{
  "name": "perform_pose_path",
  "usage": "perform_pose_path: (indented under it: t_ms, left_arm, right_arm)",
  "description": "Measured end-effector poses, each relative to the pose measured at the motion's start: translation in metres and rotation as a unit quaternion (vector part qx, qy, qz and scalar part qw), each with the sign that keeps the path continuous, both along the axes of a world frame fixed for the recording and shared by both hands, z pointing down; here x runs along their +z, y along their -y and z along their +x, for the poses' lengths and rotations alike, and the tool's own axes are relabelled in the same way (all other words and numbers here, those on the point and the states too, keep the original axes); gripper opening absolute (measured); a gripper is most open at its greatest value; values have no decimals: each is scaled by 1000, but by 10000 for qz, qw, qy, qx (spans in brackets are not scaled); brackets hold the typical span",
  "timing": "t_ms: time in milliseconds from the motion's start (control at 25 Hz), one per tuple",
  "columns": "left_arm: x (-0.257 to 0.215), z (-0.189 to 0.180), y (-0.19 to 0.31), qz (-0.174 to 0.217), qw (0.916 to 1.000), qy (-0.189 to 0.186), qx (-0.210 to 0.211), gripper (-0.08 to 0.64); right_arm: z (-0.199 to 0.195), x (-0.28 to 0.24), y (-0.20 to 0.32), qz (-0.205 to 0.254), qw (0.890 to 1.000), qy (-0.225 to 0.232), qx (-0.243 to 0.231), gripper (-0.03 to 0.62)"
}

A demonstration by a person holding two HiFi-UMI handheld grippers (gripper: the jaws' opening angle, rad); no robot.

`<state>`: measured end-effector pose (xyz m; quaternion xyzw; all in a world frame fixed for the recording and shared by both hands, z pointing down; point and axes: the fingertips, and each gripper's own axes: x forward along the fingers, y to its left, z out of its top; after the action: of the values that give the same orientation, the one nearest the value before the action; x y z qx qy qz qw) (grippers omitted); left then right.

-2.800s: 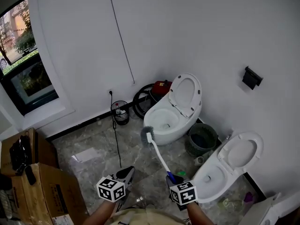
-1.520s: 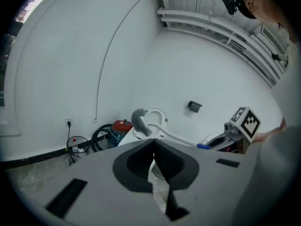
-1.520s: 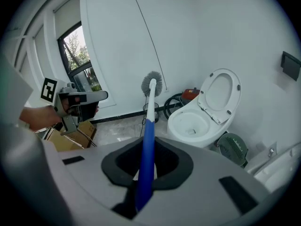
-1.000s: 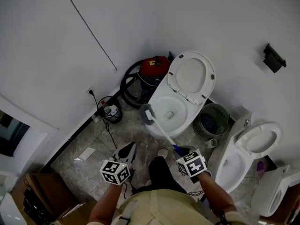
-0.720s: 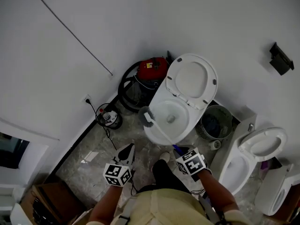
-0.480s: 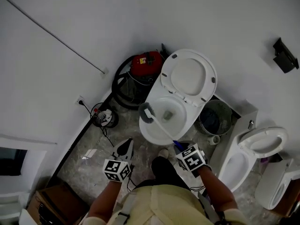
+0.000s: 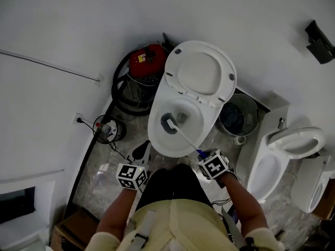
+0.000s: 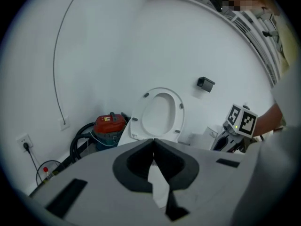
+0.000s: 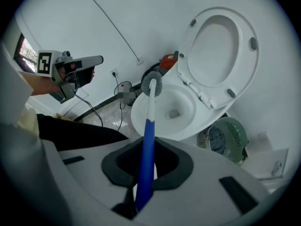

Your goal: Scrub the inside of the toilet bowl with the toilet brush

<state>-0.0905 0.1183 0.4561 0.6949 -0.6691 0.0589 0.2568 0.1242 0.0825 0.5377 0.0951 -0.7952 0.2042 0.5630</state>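
Head of the toilet brush (image 7: 169, 123) sat inside the toilet bowl (image 7: 156, 140), mid-frame in the head view and just left of the drain (image 9: 174, 113). Couldn't tell if it touched the porcelain. Right hand-held gripper (image 7: 202, 156) was clenched on the blue handle (image 9: 148, 145), lower right of the bowl. Left hand-held gripper (image 7: 140, 155) was closed on nothing, idle at lower left. Read it as the start of scrubbing. Next move would need the bristles pressed to the wall and swept round.
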Motion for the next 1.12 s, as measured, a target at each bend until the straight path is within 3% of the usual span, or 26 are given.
perform_pose_path:
  t_ms: [240, 400, 680, 960, 1120]
  left_arm:
    - [30, -3, 29, -331, 9973, 57, 658, 12]
    - [55, 2, 48, -617, 9897, -64, 1289, 12]
    - [88, 6, 71, -1010, 9588, -123, 2651, 12]
    - [130, -10, 76, -1405, 9317, -22, 3349, 12]
    - [148, -19, 79, -1556, 9263, 47, 3431, 12]
  right_arm:
    - [4, 51, 7, -455, 9964, -548, 459, 54]
    - [1, 79, -3, -797, 9888, -922, 865, 54]
    - [-33, 123, -30, -1285, 9694, -1160, 1741, 54]
    - [-64, 160, -47, -1528, 9528, -1229, 2317, 54]
    - [-72, 174, -53, -1682, 9438, -1201, 2577, 54]
